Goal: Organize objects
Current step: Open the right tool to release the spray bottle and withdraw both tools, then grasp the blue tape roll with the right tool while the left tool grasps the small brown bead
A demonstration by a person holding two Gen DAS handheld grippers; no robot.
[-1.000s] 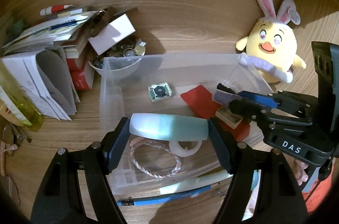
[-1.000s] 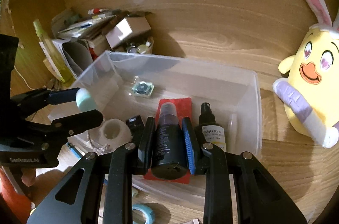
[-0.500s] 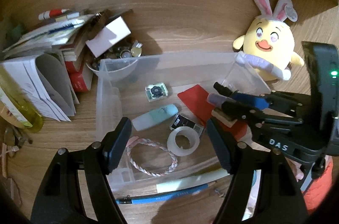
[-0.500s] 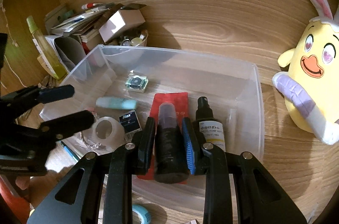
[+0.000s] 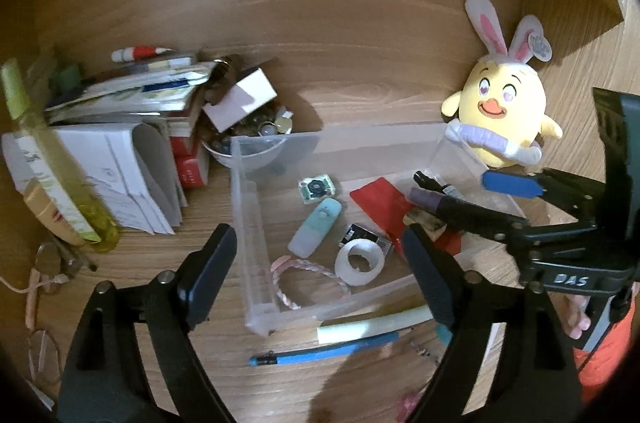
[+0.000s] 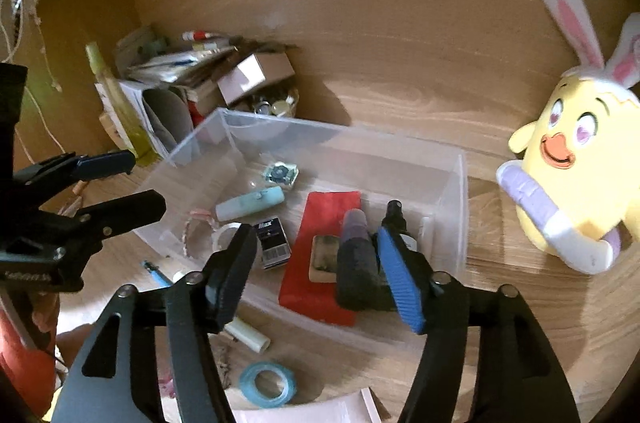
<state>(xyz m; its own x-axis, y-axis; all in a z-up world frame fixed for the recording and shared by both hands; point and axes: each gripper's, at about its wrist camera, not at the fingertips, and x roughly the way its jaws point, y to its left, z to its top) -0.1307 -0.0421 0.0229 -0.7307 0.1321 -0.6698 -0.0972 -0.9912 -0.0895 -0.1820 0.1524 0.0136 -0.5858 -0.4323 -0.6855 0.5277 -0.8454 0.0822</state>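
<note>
Two tongs hang over the clear bin (image 6: 452, 191), both spreading, gripping nothing. Right tongs (image 6: 316, 263) straddle the dark spray bottle (image 6: 356, 263), lying in the bin lengthwise between their jaws, one pad perhaps touching. Left tongs (image 5: 320, 263) are released above the mint tube (image 5: 316, 227).

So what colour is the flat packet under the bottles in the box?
Red, clearest in the right wrist view.
</note>
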